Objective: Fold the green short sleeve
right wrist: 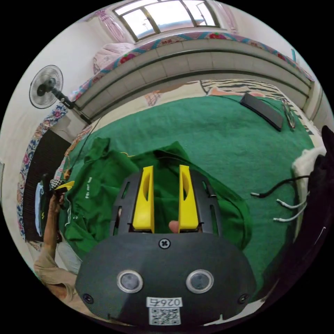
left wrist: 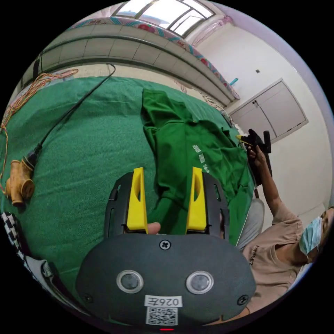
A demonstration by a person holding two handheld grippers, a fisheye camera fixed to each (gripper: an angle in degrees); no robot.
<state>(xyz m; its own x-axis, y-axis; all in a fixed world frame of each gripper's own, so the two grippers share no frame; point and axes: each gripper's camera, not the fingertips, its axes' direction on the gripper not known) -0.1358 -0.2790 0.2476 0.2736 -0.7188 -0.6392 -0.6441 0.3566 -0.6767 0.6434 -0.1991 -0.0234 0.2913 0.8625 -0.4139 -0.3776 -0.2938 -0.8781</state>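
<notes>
The green short-sleeve shirt [left wrist: 188, 153] lies crumpled on a bed covered by a green blanket [left wrist: 87, 146], with white print facing up. My left gripper [left wrist: 167, 174] hovers open above the shirt's near end, its yellow jaws wide apart with nothing between them. The right gripper [left wrist: 255, 139] sits in a hand at the shirt's far side. In the right gripper view the shirt [right wrist: 101, 195] spreads below and left of my right gripper [right wrist: 166, 172], which is open with a narrower gap over the fabric. The left gripper [right wrist: 62, 186] shows at that view's left edge, in a hand.
A black cable [left wrist: 69, 111] and a tan plug-like object [left wrist: 17, 181] lie on the blanket's left. A black flat case [right wrist: 262, 111], glasses [right wrist: 288, 114] and white cables [right wrist: 285, 205] lie at the right. A fan [right wrist: 45, 87] stands by the wall. The person [left wrist: 278, 240] sits beside the bed.
</notes>
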